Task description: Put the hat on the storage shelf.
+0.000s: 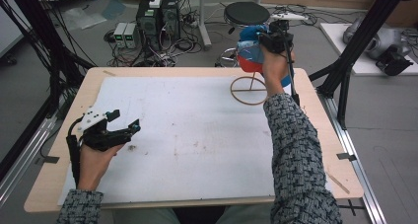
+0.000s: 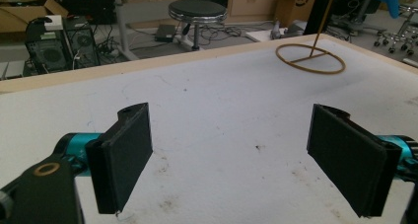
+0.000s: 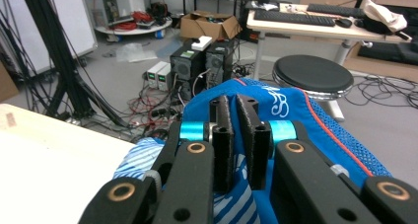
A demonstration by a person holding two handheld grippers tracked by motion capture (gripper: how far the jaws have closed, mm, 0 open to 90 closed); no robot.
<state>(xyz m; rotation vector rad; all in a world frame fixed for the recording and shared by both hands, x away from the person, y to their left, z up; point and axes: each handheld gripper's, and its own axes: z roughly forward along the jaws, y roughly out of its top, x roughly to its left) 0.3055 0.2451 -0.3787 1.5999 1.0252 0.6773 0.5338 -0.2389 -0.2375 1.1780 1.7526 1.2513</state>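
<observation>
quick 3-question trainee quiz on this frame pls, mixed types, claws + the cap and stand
1. True or false: the left claw holds the cap.
2. What does the right claw grip? A) the wooden stand B) the blue cap C) a cable
3. Where does the wooden stand's ring base rest?

Key
1. False. The left claw stands open and empty, low over the white mat.
2. B. Its jaws are nearly closed on the fabric of the blue cap, held up above the stand.
3. On the white mat, near the table's far right corner, with its thin post rising toward the cap.
</observation>
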